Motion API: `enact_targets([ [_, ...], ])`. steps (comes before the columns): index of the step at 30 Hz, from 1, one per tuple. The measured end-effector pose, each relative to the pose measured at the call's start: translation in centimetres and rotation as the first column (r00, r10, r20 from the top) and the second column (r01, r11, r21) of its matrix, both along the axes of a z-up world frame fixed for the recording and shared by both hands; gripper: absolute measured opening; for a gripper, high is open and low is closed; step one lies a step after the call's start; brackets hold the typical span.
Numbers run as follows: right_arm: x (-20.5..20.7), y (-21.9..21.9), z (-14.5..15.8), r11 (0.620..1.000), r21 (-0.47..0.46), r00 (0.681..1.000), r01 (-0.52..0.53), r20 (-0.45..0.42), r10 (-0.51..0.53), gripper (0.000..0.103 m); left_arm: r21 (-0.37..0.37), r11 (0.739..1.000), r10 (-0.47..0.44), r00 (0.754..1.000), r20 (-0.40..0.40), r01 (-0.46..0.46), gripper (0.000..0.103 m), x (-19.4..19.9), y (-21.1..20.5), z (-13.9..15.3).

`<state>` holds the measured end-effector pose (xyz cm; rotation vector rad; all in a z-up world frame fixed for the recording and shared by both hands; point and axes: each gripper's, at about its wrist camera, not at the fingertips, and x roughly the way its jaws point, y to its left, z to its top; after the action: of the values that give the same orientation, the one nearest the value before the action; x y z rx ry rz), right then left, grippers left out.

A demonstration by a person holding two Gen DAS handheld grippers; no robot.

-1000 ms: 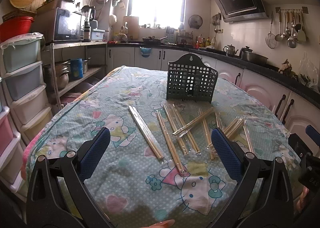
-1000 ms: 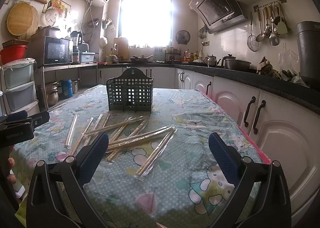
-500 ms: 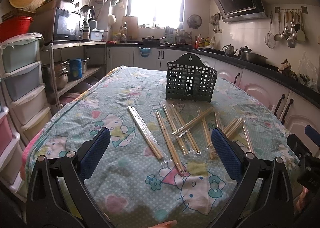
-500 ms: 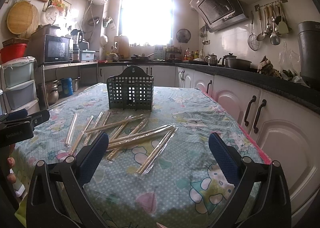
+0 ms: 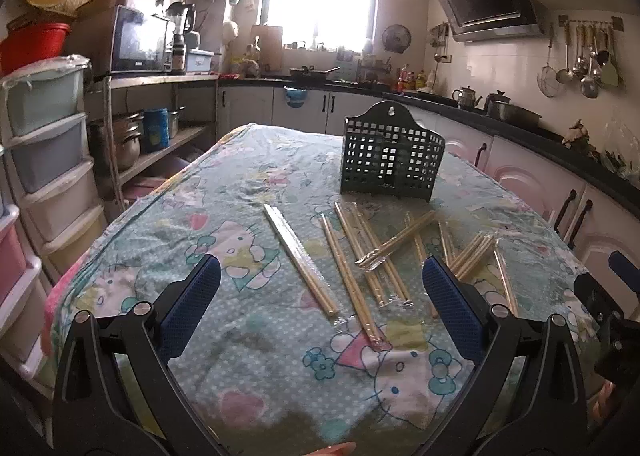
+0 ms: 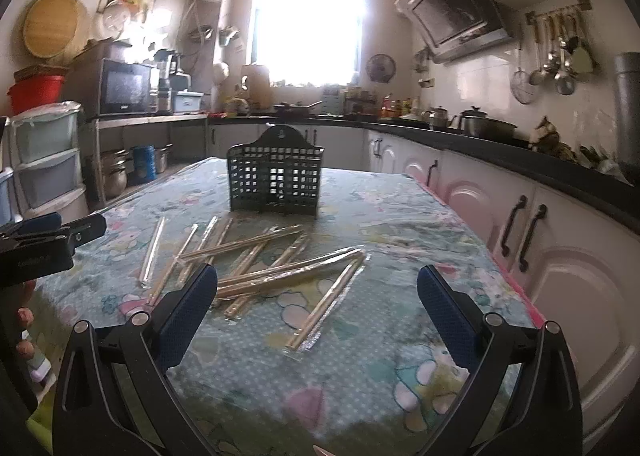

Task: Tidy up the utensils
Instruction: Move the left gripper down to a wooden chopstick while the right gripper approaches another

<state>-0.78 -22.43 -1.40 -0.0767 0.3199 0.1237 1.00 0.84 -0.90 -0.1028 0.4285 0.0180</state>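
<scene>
Utensil basket [image 5: 392, 160] stood upright on the table [image 5: 224, 192], toward its far end. Wrapped chopsticks [image 5: 352, 256] lay scattered flat in front of it, some crossing. Counter [image 5: 560, 140] ran behind and along the right; shelving [image 5: 160, 104] stood left.

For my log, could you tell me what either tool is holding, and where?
Nothing: left tool and right tool are open above the wrapped chopsticks.
</scene>
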Motion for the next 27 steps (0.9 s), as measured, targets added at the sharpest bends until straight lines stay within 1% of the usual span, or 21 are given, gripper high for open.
enact_targets([
  [7, 2.0, 1.6, 0.3, 0.997, -0.019, 0.996, -0.079, -0.033, 0.078, 0.097, -0.005, 0.999, 0.041, 0.999, -0.011, -0.041, 0.093, 0.7, 1.7, 0.2],
  [12, 4.0, 2.6, 0.6, 0.994, -0.021, 0.992, -0.106, -0.074, 0.104, 0.097, -0.020, 0.999, 0.031, 0.998, -0.053, -0.032, 0.093, 1.8, 2.6, -0.1],
  [14, 4.7, 2.9, 0.7, 0.993, -0.023, 0.990, -0.116, -0.089, 0.113, 0.097, -0.037, 0.999, 0.018, 0.998, -0.064, -0.020, 0.093, 2.3, 2.9, -0.2],
  [16, 5.8, 3.3, 0.9, 0.991, -0.016, 0.985, -0.131, -0.112, 0.128, 0.097, -0.049, 0.999, 0.011, 0.998, -0.064, -0.014, 0.093, 2.6, 3.0, -0.2],
  [22, 8.8, 4.4, 1.1, 0.985, -0.010, 0.971, -0.172, -0.169, 0.167, 0.097, -0.047, 0.999, 0.009, 0.997, -0.076, -0.013, 0.093, 4.3, 3.2, 0.3],
  [24, 9.7, 4.6, 1.2, 0.984, -0.013, 0.970, -0.175, -0.175, 0.170, 0.097, -0.056, 0.998, -0.002, 0.996, -0.084, -0.002, 0.093, 5.0, 3.4, 0.3],
  [27, 11.1, 4.5, 1.5, 0.985, -0.002, 0.970, -0.172, -0.176, 0.169, 0.097, -0.049, 0.999, 0.011, 0.995, -0.096, -0.016, 0.093, 6.1, 3.8, 0.4],
])
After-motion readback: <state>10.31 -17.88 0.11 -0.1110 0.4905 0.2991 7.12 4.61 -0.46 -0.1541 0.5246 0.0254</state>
